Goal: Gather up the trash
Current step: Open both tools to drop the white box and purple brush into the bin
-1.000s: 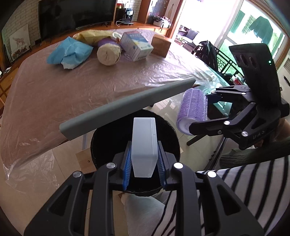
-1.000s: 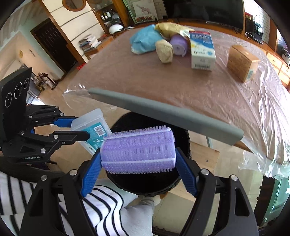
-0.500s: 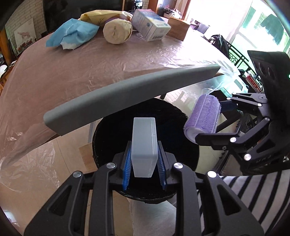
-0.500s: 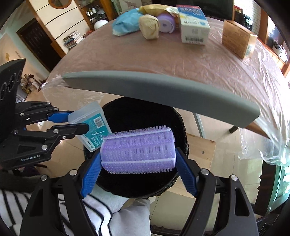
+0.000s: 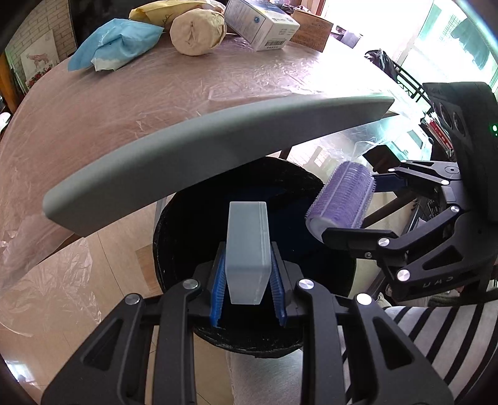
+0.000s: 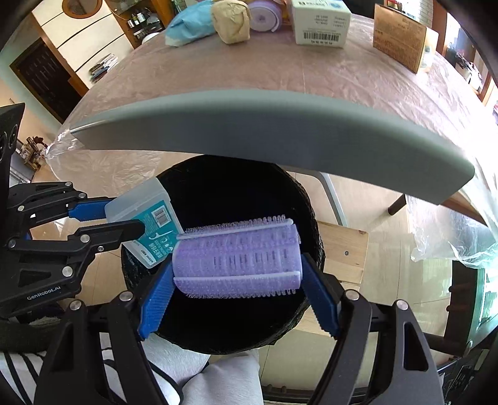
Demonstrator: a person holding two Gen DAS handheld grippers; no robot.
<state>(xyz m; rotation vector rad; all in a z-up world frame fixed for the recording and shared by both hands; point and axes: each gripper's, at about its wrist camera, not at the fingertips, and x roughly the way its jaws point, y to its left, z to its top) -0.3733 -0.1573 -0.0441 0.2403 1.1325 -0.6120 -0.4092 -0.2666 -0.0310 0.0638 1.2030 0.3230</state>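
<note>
A: What's held?

B: The left gripper (image 5: 248, 291) is clamped tight on a frosted plastic box (image 5: 247, 252) with a teal label; the right gripper (image 6: 238, 293) grips a purple bristly roller (image 6: 238, 260) end to end, jaws fairly wide. Both hang over the black bin (image 6: 314, 236) on the floor.

A: Around them?

B: A grey chair back (image 6: 264, 124) crosses above the bin. On the film-covered table (image 6: 358, 78): a blue bag (image 5: 116, 43), white carton (image 6: 320, 21), brown box (image 6: 400, 37).

A: Any writing?

B: "GenRobot.AI" on the left gripper.
</note>
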